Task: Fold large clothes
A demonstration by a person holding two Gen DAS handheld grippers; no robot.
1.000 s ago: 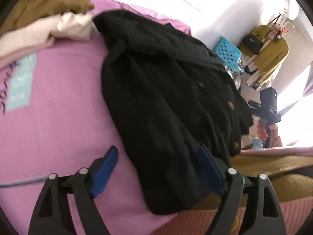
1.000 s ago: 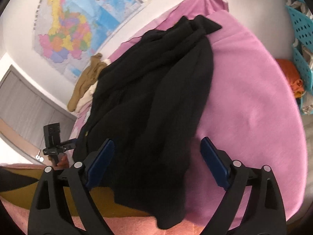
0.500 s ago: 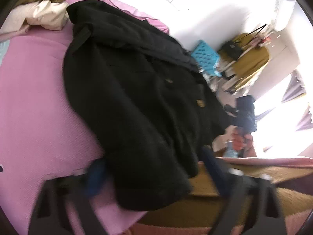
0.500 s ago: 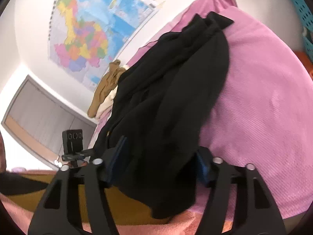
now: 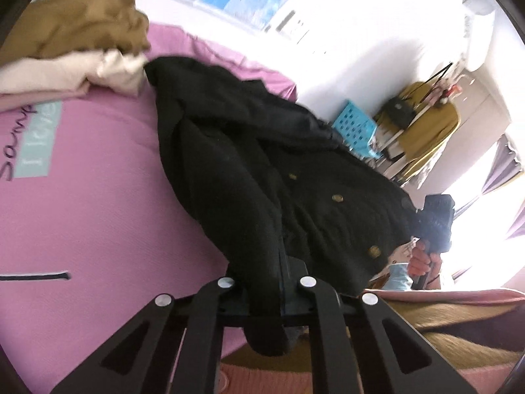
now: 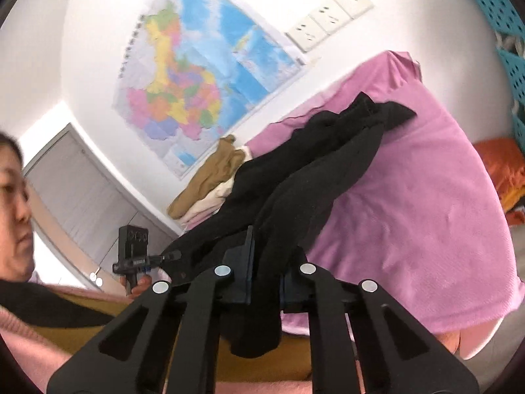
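Observation:
A large black coat (image 5: 262, 170) with gold buttons lies lengthwise on a pink-covered bed (image 5: 92, 203). My left gripper (image 5: 279, 282) is shut on the coat's near hem, and the cloth hangs down between its jaws. In the right wrist view the same coat (image 6: 305, 177) stretches away over the bed (image 6: 420, 216). My right gripper (image 6: 265, 279) is shut on the coat's other near corner and lifts it off the bed. Each gripper shows in the other's view, the right one (image 5: 433, 226) and the left one (image 6: 134, 256).
A pile of tan and cream clothes (image 5: 72, 46) lies at the bed's far end beside the coat's collar. A blue basket (image 5: 354, 124) and a rack with a yellow garment (image 5: 426, 131) stand past the bed. A wall map (image 6: 197, 65) hangs behind.
Both grippers have closed on the coat's near edge and lifted it. A second ago both were open above the hem.

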